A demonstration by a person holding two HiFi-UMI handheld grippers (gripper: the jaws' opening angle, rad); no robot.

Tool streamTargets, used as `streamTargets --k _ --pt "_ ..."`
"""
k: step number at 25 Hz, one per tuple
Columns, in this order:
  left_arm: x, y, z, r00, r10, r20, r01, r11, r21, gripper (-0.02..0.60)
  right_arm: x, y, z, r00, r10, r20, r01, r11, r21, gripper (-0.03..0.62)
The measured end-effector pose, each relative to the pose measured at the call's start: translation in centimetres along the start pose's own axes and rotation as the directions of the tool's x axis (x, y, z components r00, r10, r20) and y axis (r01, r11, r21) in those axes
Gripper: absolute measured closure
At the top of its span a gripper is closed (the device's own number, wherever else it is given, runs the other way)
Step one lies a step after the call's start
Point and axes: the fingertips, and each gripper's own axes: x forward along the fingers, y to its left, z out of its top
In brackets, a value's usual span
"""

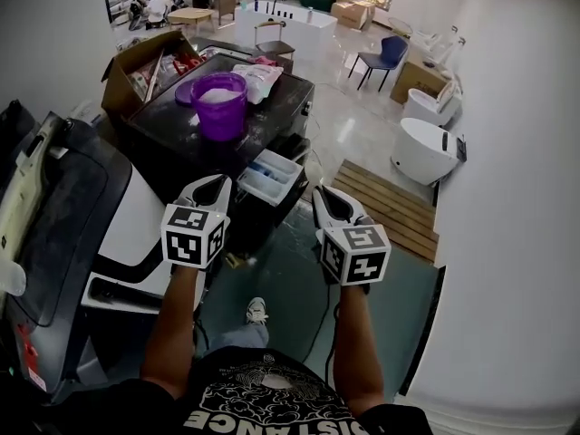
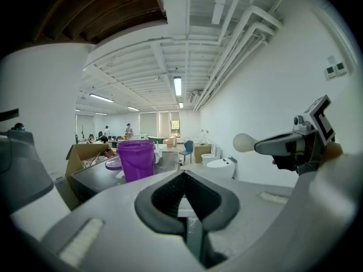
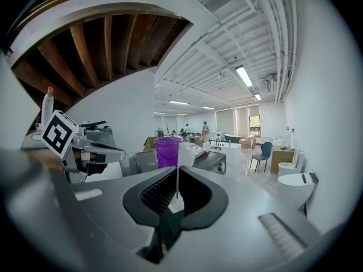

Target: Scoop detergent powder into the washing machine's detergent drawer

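A purple bucket [image 1: 220,103] [image 2: 136,158] [image 3: 167,152] of white powder stands on the dark washing machine's top [image 1: 181,130]. Its detergent drawer [image 1: 272,176] is pulled out, white with blue inserts. Both grippers hover side by side in front of the machine, short of the drawer. My left gripper [image 1: 220,182] [image 2: 183,173] has its jaws together with nothing between them. My right gripper [image 1: 319,192] [image 3: 177,173] [image 2: 266,146] is shut on a white spoon [image 2: 245,143] [image 3: 185,153], its bowl pointing forward past the jaws. The spoon bowl looks empty.
An open cardboard box [image 1: 140,62] and a white bag [image 1: 261,80] flank the bucket. A second, white machine [image 1: 127,234] stands at my left. A wooden platform [image 1: 388,208], white tubs [image 1: 426,149] and a blue chair [image 1: 385,57] lie to the right.
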Motion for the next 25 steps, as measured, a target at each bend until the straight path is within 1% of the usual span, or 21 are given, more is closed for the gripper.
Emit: streamTargets --k 8,12,19,21,25 --pt "7.0 6.7 2.5 1.0 0.016 -0.007 -0.016 1.0 -0.021 0.581 9.5 -1.8 3.1 0.999 0.023 -0.032 -0.023 0.999 -0.025 0.554" --pt "9.8 9.5 2.9 0.999 0.03 -0.014 -0.03 0.999 -0.032 0.581 13.7 -1.9 3.8 0.997 0.047 -0.053 -0.049 0.998 -0.038 0.554" --pt "13.0 13.2 3.8 0.999 0.047 -0.015 -0.048 0.998 -0.042 0.581 19.1 -1.7 5.9 0.993 0.095 -0.068 -0.1 0.992 -0.08 0.554" --pt "13.4 13.9 4.0 0.998 0.056 -0.011 -0.057 0.997 -0.042 0.581 20.5 -1.2 6.5 0.99 0.118 -0.078 -0.126 0.987 -0.104 0.554" --pt "13.7 15.3 4.4 0.997 0.077 0.002 -0.077 0.996 -0.047 0.581 23.1 0.9 7.9 0.975 0.191 -0.109 -0.208 0.964 -0.164 0.554"
